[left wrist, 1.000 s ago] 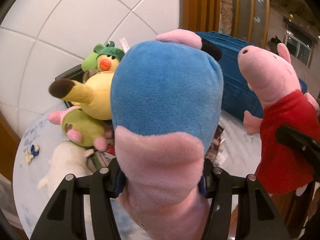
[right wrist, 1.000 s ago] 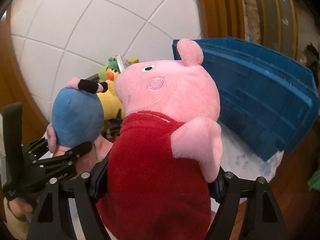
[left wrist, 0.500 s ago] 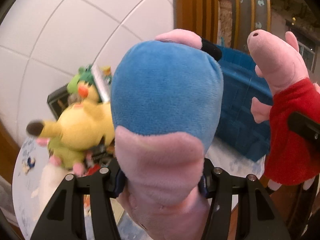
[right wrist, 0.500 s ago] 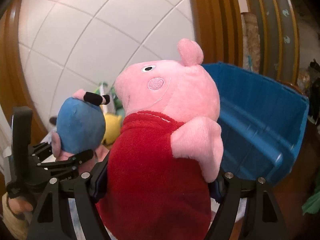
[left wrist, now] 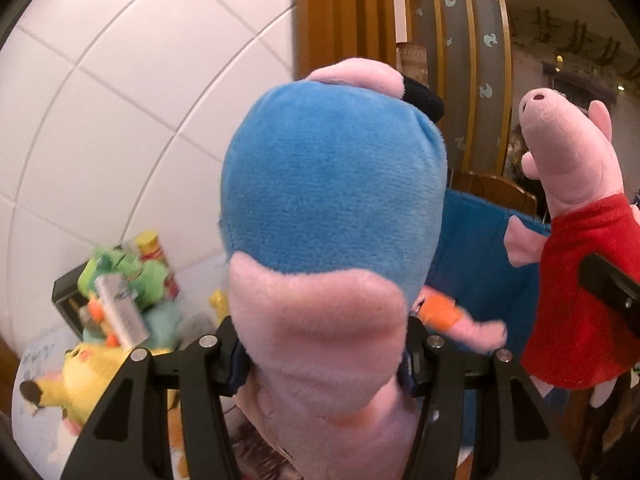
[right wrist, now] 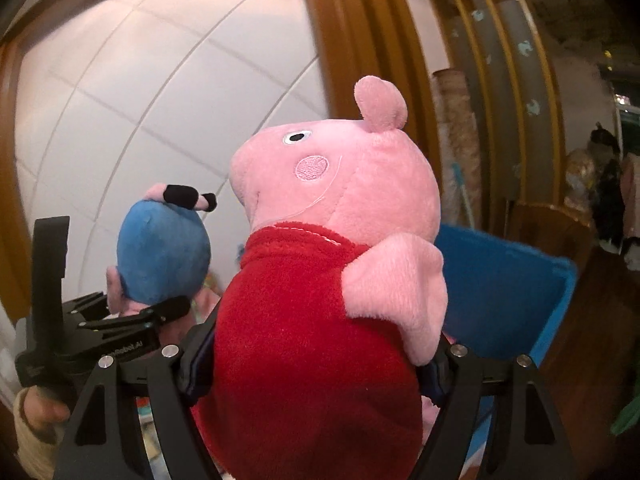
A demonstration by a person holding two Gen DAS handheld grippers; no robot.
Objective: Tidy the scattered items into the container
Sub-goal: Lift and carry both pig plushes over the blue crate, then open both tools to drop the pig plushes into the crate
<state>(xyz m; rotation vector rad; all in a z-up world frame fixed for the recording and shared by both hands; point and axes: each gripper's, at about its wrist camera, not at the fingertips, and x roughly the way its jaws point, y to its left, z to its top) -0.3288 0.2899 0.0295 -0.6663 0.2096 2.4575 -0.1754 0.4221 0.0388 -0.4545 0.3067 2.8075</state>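
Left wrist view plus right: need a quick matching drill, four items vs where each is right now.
Items:
1. blue-bodied pig plush
2. red-dress pig plush
3. yellow plush
4. blue bin

Places:
A. clamped in the right gripper
B. lying on the table at lower left of the left view
C. behind both held toys
D. clamped in the left gripper

Pairs: 1-D, 2-A, 3-B, 4-C

right gripper [right wrist: 320, 354] clamps red-dressed pig plush [right wrist: 332, 264].

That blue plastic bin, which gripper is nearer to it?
Right. The right gripper, holding the red-dressed pig plush, is beside the blue plastic bin; the left gripper is farther off.
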